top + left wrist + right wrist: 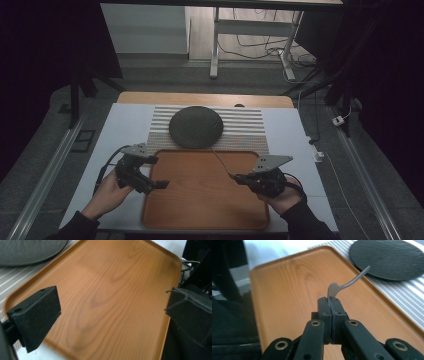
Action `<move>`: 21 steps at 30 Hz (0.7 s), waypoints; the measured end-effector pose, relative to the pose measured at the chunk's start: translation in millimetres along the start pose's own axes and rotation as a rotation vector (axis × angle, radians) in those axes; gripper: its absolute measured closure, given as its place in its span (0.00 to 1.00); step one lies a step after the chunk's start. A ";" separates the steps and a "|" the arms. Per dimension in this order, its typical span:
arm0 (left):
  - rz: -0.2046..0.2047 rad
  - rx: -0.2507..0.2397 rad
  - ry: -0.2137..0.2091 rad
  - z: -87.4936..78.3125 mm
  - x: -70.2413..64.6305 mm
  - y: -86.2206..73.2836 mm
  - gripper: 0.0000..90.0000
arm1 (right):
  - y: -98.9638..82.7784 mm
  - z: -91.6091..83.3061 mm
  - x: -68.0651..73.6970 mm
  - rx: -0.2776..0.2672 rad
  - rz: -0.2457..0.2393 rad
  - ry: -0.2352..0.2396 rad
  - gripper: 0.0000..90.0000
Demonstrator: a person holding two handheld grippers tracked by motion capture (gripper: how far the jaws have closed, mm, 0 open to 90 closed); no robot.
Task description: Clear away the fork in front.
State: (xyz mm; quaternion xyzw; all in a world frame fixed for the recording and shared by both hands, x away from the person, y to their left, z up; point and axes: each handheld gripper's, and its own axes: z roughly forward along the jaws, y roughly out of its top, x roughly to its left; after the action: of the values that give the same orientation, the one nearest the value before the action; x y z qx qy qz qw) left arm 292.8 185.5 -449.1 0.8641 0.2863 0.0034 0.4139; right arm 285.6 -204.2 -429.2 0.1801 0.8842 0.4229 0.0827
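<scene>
My right hand-held gripper (331, 302) was clamped shut on a thin metal utensil (347, 284), its jaws pressed together on one flat end while the slim curved stem ran out toward the dark round plate (387, 258). I could not tell whether it was a spoon or a fork, since the gripped end was hidden. In the high view the utensil (220, 160) hung above the far right part of the wooden tray (200, 200), its free tip near the plate's (195, 126) near edge but, as far as I could judge, not touching it.

My left hand-held gripper (110, 312) stood wide open with nothing between its jaws, hovering over the left side of the tray (112, 285).

I judged the pick-up done and the set-down still to do, whether on the tray or beside the plate on the striped mat (250, 125). The tray was bare, so there was plenty of room to lower. What I had to watch was its raised rim and the plate's edge just beyond it. The white worktop (292, 140) on either side was open too.
</scene>
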 end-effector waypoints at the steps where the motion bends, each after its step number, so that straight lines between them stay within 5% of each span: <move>1: 0.009 0.004 -0.004 2.6 -0.3 4.0 0.00 | -0.2 0.3 1.3 -0.009 0.002 0.018 0.99; 11: 0.123 0.038 -0.007 28.7 -9.4 27.1 0.00 | -0.3 9.9 11.7 -0.009 -0.014 0.145 0.99; 16: 0.181 0.060 -0.061 38.4 -15.2 30.7 0.00 | 1.4 15.9 14.9 -0.017 -0.022 0.209 0.99; 21: 0.261 0.133 -0.085 52.6 -22.7 31.8 0.02 | 3.7 21.2 19.4 -0.011 -0.034 0.270 0.99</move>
State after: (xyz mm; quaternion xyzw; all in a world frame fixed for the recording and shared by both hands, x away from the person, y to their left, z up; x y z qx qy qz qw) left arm 302.2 120.9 -455.6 0.9188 0.1536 0.0017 0.3635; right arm 275.0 -179.2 -439.6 0.1061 0.8878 0.4468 -0.0289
